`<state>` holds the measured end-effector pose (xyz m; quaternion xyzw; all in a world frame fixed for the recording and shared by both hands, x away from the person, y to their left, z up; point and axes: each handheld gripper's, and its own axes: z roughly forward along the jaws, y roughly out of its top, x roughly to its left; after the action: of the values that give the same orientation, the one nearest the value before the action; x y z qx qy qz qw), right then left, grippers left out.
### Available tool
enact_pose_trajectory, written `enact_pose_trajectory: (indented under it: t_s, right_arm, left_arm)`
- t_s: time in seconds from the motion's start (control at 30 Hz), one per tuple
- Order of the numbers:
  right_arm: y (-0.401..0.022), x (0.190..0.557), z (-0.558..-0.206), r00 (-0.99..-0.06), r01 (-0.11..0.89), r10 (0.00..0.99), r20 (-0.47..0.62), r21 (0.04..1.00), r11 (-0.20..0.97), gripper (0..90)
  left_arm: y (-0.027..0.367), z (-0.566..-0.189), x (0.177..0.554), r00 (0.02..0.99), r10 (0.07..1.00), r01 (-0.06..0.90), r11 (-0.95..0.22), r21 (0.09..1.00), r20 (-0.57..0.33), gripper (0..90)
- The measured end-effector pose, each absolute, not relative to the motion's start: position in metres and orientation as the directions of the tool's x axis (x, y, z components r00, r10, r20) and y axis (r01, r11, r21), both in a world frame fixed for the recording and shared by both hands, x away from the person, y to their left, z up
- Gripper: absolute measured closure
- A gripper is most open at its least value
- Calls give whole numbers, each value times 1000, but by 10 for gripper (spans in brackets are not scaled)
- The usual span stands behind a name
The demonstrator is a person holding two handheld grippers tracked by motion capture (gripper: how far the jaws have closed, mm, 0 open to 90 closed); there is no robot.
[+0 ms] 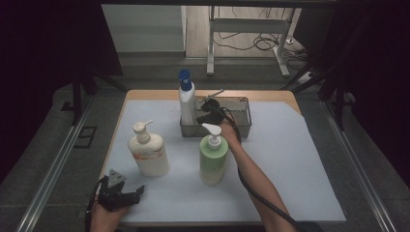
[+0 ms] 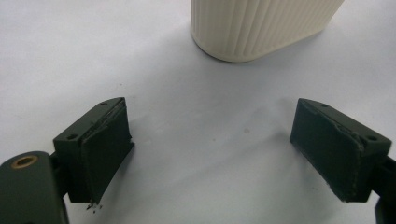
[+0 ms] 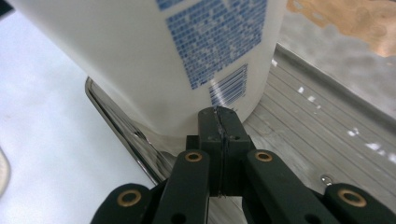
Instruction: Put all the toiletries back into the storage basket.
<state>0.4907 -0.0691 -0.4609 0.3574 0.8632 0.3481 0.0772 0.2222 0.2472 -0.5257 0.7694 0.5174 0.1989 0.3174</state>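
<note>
Right tongs (image 3: pixel 219 114) were fully closed, pads together with nothing between them, tips right at the base of the white bottle with blue print (image 3: pixel 154 51), which stood in the left end of the metal tray (image 1: pixel 244 130) at the bench's far side. Left tongs (image 2: pixel 210 154) sat wide and empty near the cream ribbed bottle (image 2: pixel 261 25). Green pump bottle (image 1: pixel 212 159) stood mid-bench.
</note>
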Motion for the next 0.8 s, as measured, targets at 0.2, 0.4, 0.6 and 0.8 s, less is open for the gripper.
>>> enact_pose_trajectory:
  t_s: [0.2,0.4,0.6,0.8]
  right_arm:
    - [-67,489,-460,-725,566,679,111,659,496,895]
    - [-68,489,-461,-727,559,680,96,658,505,850]
    - [-72,485,-456,-745,536,662,86,668,517,801]
    - [-79,479,-447,-752,513,654,76,691,509,713]
  left_arm:
    - [247,-526,222,386,922,670,-263,694,-22,117]
    - [247,-526,222,385,922,670,-263,694,-22,117]
    - [247,-526,222,386,922,669,-264,695,-22,118]
    - [247,-526,222,386,922,670,-263,695,-23,118]
